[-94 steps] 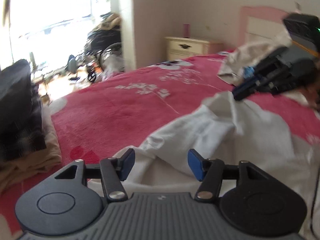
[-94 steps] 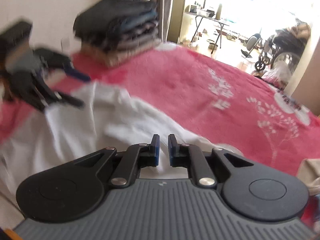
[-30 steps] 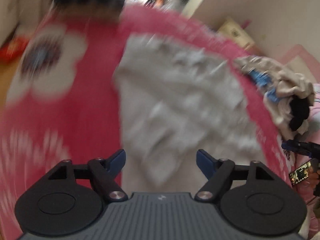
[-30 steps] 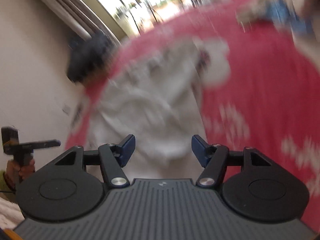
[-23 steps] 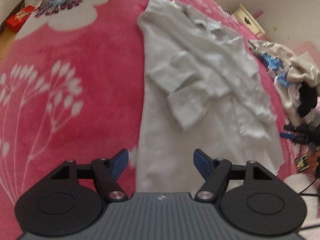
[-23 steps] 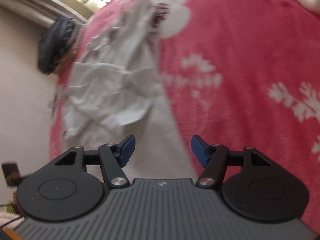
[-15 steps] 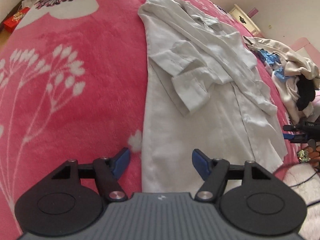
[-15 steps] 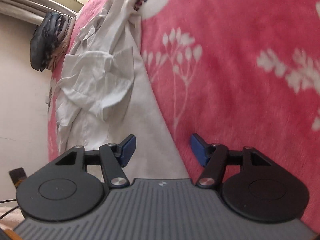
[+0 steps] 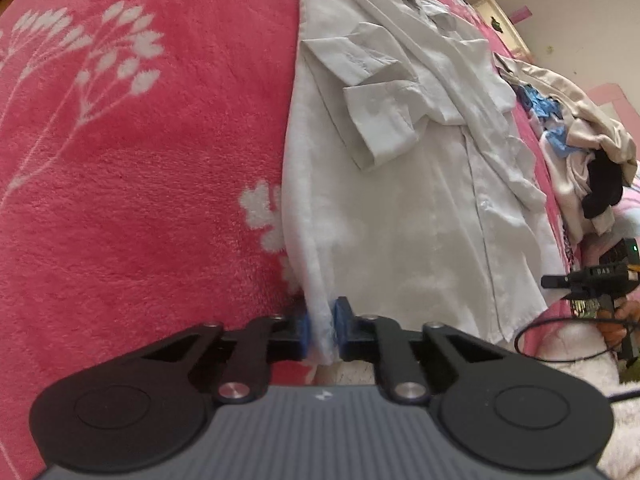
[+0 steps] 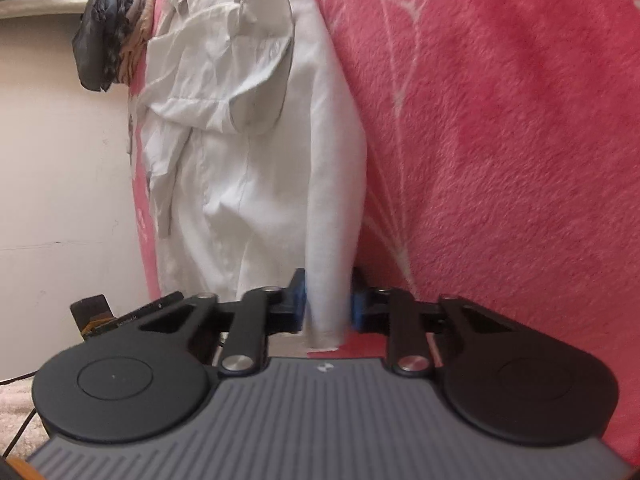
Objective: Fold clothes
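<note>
A: Left wrist view, nearest first: the left gripper [image 9: 321,328] has just been closing, and its blue pads now pinch the hem corner of the white shirt [image 9: 400,208]. What is under it?

B: A pink fleece blanket [image 9: 132,168] with white branch and flower prints covers the bed. The shirt lies lengthwise on it, running away from the camera, one sleeve folded across the chest.

A: And on the right wrist view?

B: The right gripper [image 10: 329,307] has likewise just been closing; its jaws are clamped on the other hem corner of the shirt [image 10: 256,168], the cloth bunched into a narrow band between the pads. The blanket [image 10: 500,140] fills the right side there.

A: Farther off?

B: In the left view, a heap of unfolded clothes [image 9: 584,152] sits beyond the shirt's far edge, and a cream nightstand [image 9: 502,20] stands against a pale wall. In the right view, a stack of folded dark garments [image 10: 108,36] rests at the far end of the bed, beside a plain wall [image 10: 60,180].
</note>
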